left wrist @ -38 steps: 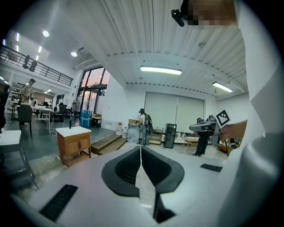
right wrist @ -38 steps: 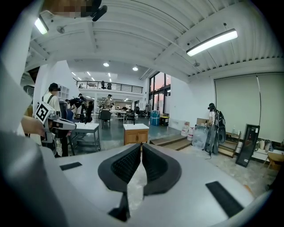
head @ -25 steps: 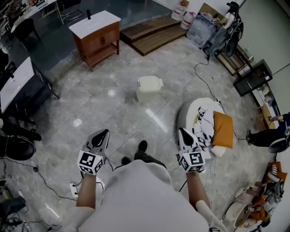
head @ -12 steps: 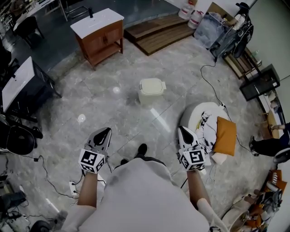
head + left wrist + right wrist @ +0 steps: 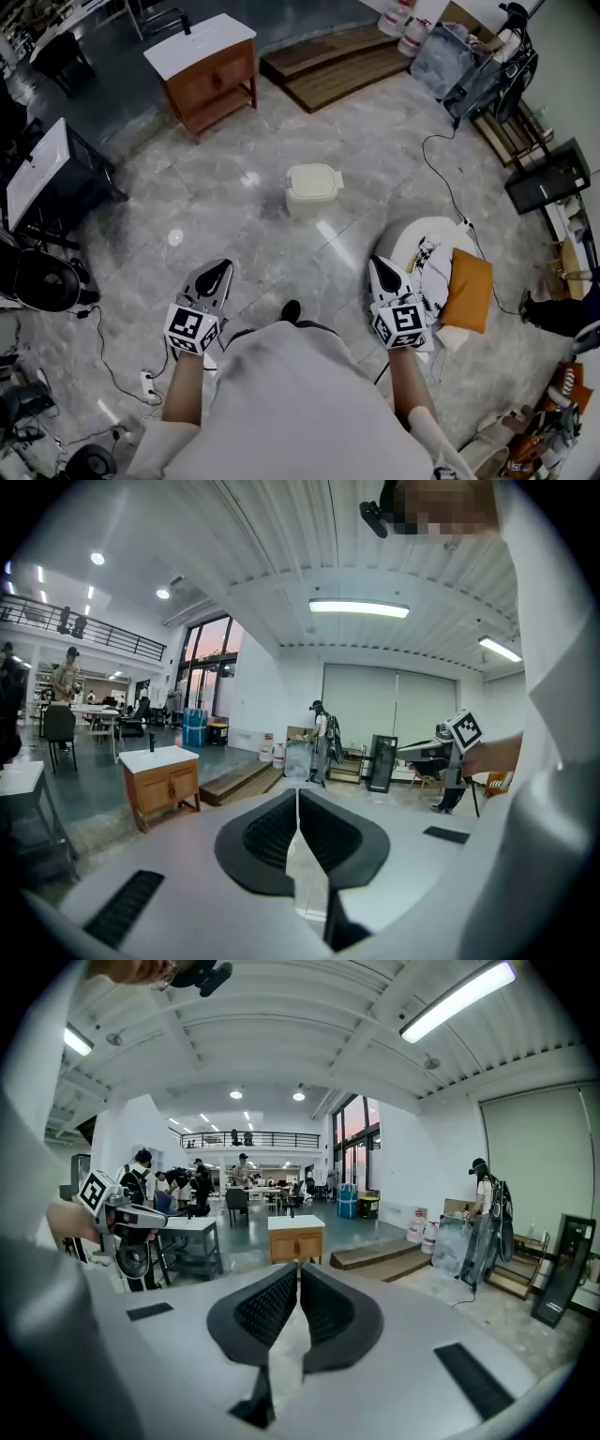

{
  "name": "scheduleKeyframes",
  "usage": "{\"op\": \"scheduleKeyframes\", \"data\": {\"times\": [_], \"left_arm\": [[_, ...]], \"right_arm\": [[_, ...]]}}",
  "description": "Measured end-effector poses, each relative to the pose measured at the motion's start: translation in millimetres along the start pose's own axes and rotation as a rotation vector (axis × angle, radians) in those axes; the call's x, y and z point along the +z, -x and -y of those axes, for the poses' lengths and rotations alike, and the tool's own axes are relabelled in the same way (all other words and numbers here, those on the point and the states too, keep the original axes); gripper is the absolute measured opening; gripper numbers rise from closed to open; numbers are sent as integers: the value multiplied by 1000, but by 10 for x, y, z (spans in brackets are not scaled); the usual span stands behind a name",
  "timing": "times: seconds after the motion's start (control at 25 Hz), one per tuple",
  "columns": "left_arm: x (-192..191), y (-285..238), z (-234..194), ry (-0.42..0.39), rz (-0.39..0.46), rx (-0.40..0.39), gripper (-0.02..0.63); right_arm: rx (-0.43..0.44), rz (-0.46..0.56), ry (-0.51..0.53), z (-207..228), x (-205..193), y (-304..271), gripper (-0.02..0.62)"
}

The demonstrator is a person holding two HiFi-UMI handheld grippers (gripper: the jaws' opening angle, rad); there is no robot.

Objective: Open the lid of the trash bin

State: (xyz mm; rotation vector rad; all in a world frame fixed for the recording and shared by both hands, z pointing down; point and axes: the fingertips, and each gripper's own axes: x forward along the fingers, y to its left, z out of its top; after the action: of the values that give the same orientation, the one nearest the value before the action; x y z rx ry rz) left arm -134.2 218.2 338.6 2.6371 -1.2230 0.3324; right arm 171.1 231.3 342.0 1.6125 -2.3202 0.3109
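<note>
Since the earlier frame the person has stepped forward across the floor (image 5: 234, 216), so the trash bin (image 5: 312, 190) sits a little nearer in the head view, and both tools have travelled with the body. The bin stands alone on the glossy stone, well ahead of both tools and roughly midway between them, with its cream lid (image 5: 313, 176) lying flat and shut.

The left tool (image 5: 216, 272) is closed with nothing in it, its jaws meeting at the tips. The right tool (image 5: 379, 270) is likewise closed and empty. Both point forward and slightly down, far short of the bin.

The approach looks only part done, and the lid is untouched. The main risk I see is the bin itself: it looks light and stands loose on a slick floor, so a push at the lid edge from closed jaws may slide or tip it rather than lift the lid. A black cable (image 5: 441, 169) trails on the right, and the white pouffe (image 5: 422, 244) lies near the right tool; either could catch a foot or an arm.
</note>
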Motion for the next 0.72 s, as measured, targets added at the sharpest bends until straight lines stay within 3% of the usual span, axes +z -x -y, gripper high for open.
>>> {"op": "scheduleKeyframes", "data": {"times": [0.72], "left_arm": [[69,-499,267,-8,-33,7,25]], "right_arm": [[36,4,-22,520,-87,-151,35]]}}
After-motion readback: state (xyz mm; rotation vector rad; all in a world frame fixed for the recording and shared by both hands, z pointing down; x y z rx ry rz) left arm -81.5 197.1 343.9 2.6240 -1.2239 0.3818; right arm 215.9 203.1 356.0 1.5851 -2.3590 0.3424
